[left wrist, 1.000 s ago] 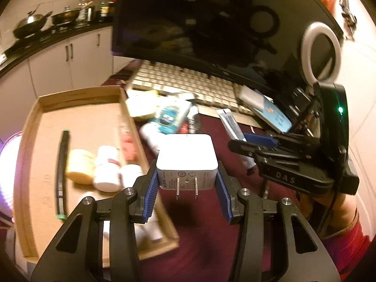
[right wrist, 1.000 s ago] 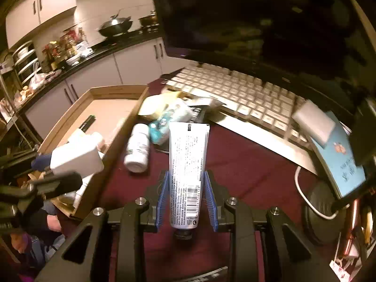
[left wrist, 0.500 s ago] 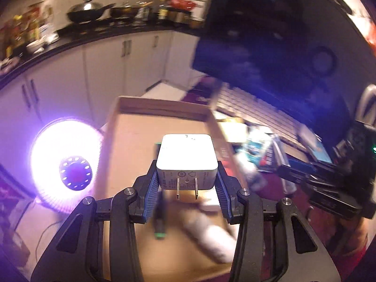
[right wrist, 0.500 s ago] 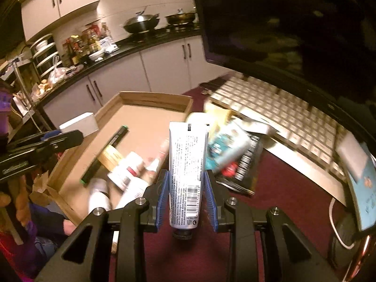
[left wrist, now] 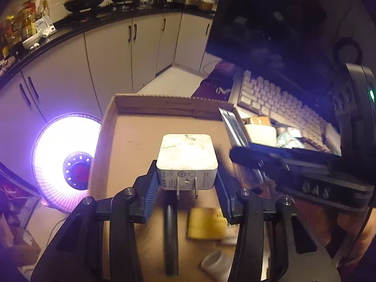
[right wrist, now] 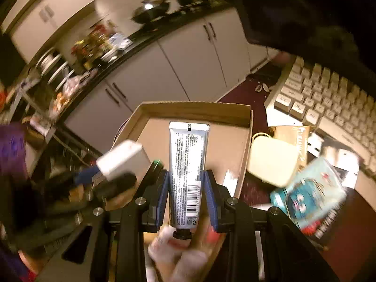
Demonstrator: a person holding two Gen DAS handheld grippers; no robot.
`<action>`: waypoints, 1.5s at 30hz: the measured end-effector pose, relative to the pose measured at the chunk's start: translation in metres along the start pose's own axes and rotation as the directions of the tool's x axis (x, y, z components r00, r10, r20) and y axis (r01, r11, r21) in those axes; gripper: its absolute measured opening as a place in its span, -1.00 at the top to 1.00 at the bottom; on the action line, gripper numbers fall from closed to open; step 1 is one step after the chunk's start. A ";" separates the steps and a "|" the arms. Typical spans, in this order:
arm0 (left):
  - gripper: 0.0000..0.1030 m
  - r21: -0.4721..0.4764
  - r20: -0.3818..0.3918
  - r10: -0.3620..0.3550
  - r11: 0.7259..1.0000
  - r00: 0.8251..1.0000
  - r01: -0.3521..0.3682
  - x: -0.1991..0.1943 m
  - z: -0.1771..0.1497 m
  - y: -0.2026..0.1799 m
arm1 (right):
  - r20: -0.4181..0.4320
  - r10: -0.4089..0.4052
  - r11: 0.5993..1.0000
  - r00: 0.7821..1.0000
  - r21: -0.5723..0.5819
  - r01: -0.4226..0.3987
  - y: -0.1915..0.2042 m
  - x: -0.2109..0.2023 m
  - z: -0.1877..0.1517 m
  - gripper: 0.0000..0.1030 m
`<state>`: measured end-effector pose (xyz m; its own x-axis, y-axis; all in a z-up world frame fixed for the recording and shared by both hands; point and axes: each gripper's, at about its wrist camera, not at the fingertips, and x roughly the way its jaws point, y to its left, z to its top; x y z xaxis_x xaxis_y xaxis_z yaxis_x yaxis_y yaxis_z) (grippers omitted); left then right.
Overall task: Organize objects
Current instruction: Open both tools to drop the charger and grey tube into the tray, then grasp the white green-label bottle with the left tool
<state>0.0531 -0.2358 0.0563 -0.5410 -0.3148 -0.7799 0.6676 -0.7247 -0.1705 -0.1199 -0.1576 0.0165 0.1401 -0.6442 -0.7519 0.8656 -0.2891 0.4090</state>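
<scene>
My left gripper is shut on a white plug adapter, prongs toward the camera, held above the open cardboard box. My right gripper is shut on a silver tube with a black cap, held over the same box. The right gripper shows in the left wrist view to the right of the adapter. The adapter also shows at the left of the right wrist view. In the box lie a black pen, a yellow item and white bottles.
A white keyboard and a dark monitor stand right of the box. A cream case, a teal packet and a brown packet lie on the maroon table. A glowing heater stands left of the box.
Both grippers have swung left from the table's clutter to above the box, each still holding its item. The right gripper has come close beside the left one.
</scene>
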 end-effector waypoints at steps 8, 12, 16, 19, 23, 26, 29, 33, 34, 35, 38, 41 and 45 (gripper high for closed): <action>0.13 0.030 -0.072 0.065 0.998 0.995 -0.063 0.033 -0.004 -0.015 | -0.022 -0.078 0.997 0.997 0.011 0.078 -0.014 0.029 0.012 0.42; 0.13 0.036 -0.079 0.059 0.998 0.995 -0.056 0.035 -0.006 -0.017 | -0.013 -0.104 0.994 0.994 -0.016 0.104 -0.010 0.030 0.008 0.41; 0.13 0.027 -0.091 0.039 0.999 0.995 -0.036 0.037 -0.008 -0.018 | 0.005 -0.093 0.995 0.996 -0.017 0.093 -0.010 0.021 0.003 0.36; 0.13 0.020 -0.072 0.038 0.999 0.997 -0.037 0.035 -0.008 -0.018 | 0.042 -0.080 0.997 0.996 -0.002 0.080 -0.012 0.004 0.000 0.03; 0.13 0.012 -0.014 0.062 0.998 0.998 -0.062 0.020 -0.007 -0.019 | 0.107 -0.081 0.996 0.991 -0.021 0.083 -0.011 -0.039 -0.013 -0.05; 0.10 0.012 0.044 0.070 0.997 0.997 -0.071 0.002 -0.007 -0.024 | 0.136 -0.092 0.995 0.986 -0.027 0.096 -0.013 -0.069 -0.027 -0.14; 0.10 0.005 0.042 0.028 1.000 0.999 -0.029 -0.005 -0.008 -0.034 | 0.149 -0.123 0.992 0.981 0.016 0.122 -0.023 -0.097 -0.047 -0.27; 0.10 0.039 0.022 -0.024 0.999 0.999 0.023 -0.010 -0.013 -0.060 | 0.172 -0.102 0.991 0.980 0.102 0.085 -0.038 -0.131 -0.080 -0.27; 0.10 0.061 0.007 -0.042 0.997 0.999 0.042 -0.010 -0.017 -0.071 | 0.186 -0.101 0.991 0.977 0.110 0.081 -0.040 -0.136 -0.086 -0.28; 0.10 0.077 -0.001 -0.060 0.995 0.998 0.060 -0.011 -0.020 -0.080 | 0.218 -0.104 0.989 0.970 0.126 0.078 -0.045 -0.147 -0.099 -0.28; 0.10 0.149 -0.019 -0.093 0.984 0.996 0.095 -0.008 -0.029 -0.117 | 0.292 -0.151 0.974 0.944 0.207 0.092 -0.065 -0.170 -0.137 -0.30; 0.10 0.235 -0.030 -0.047 0.971 0.998 0.053 0.000 -0.035 -0.156 | 0.299 -0.180 0.961 0.937 0.258 0.102 -0.084 -0.184 -0.161 -0.30; 0.10 0.237 -0.061 0.033 0.971 0.998 -0.017 0.020 -0.037 -0.171 | 0.292 -0.195 0.954 0.936 0.277 0.112 -0.096 -0.197 -0.180 -0.30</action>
<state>-0.0533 -0.0951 0.0473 -0.4865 -0.3000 -0.8206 0.5369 -0.8436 -0.0099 -0.1439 0.1242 0.0322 -0.1778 -0.7535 -0.6329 0.7084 -0.5445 0.4492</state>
